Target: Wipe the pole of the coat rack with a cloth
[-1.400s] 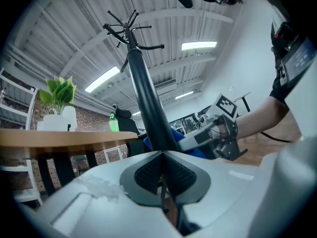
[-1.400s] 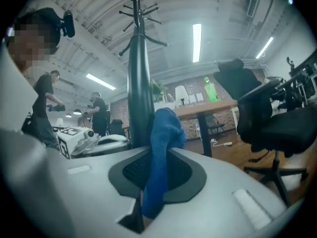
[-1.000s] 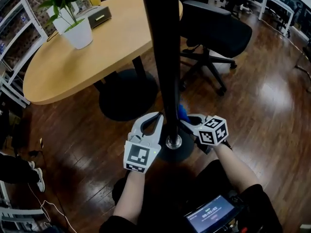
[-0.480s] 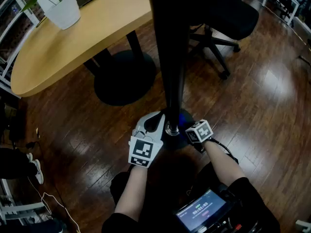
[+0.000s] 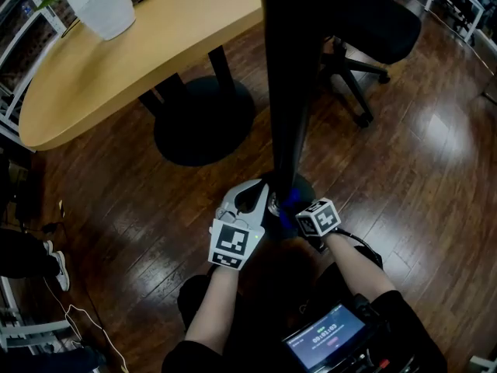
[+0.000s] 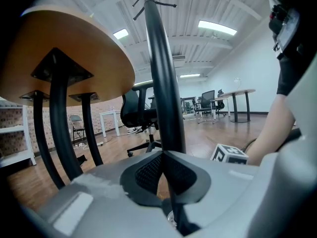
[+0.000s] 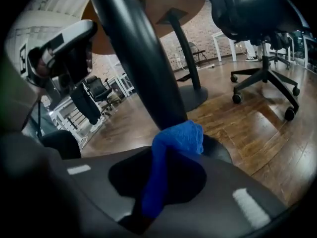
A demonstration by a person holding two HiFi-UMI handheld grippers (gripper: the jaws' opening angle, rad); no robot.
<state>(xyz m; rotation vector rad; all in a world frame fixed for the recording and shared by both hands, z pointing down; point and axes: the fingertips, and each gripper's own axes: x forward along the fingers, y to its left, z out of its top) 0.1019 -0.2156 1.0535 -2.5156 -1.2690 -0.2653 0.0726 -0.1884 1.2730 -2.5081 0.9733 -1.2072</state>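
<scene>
The coat rack's black pole point(image 5: 291, 92) runs down the middle of the head view to its round base point(image 5: 304, 186) on the wood floor. My right gripper point(image 5: 293, 208) is shut on a blue cloth point(image 5: 289, 203), and the cloth presses against the pole just above the base. In the right gripper view the cloth point(image 7: 176, 140) bunches between the jaws of the right gripper point(image 7: 168, 157) against the pole point(image 7: 138, 58). My left gripper point(image 5: 260, 194) is shut, its tips right at the pole's left side. Beyond the shut jaws of the left gripper point(image 6: 163, 157) the pole point(image 6: 163, 83) rises.
An oval wooden table point(image 5: 140, 45) on a black pedestal point(image 5: 203, 123) stands to the left, with a potted plant point(image 5: 101, 10) on it. A black office chair point(image 5: 365, 29) is at the upper right. A small screen point(image 5: 322, 340) hangs at the person's waist.
Both grippers have slid down the pole to just above its base, the right one carrying the cloth with it. The head view has tilted further down.
</scene>
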